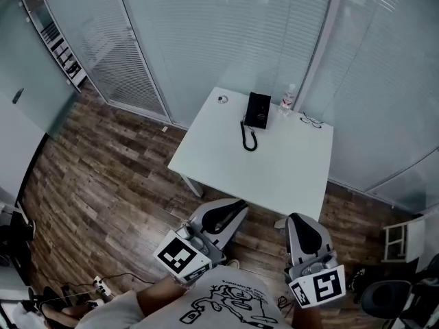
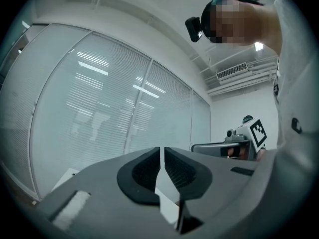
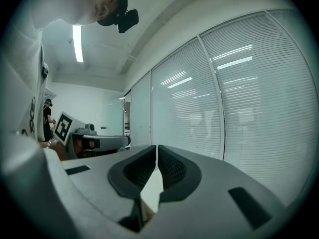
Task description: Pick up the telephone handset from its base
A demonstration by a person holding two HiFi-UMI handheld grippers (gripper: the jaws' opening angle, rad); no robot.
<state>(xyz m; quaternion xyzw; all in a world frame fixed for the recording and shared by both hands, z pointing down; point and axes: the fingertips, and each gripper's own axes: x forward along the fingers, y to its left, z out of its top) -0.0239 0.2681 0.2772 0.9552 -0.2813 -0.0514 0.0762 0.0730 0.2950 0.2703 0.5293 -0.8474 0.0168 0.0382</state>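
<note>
A black rectangular telephone (image 1: 258, 110), handset on its base and coiled cord (image 1: 248, 140) trailing forward, sits near the far edge of the smooth white square worktop (image 1: 288, 173). Handset and base are too small to tell apart. The grey left hand-held gripper (image 1: 240, 204) and right hand-held gripper (image 1: 297, 218), with ribbed black pads (image 2: 144, 171), are both closed on nothing, well short of the telephone.

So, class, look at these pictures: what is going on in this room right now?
A person stands back from the white table with a gripper in each hand, held close to the body. The left gripper and right gripper are both shut and empty. The black telephone sits on the table's far side near a bottle, untouched, with the handset apparently on its base.
</note>
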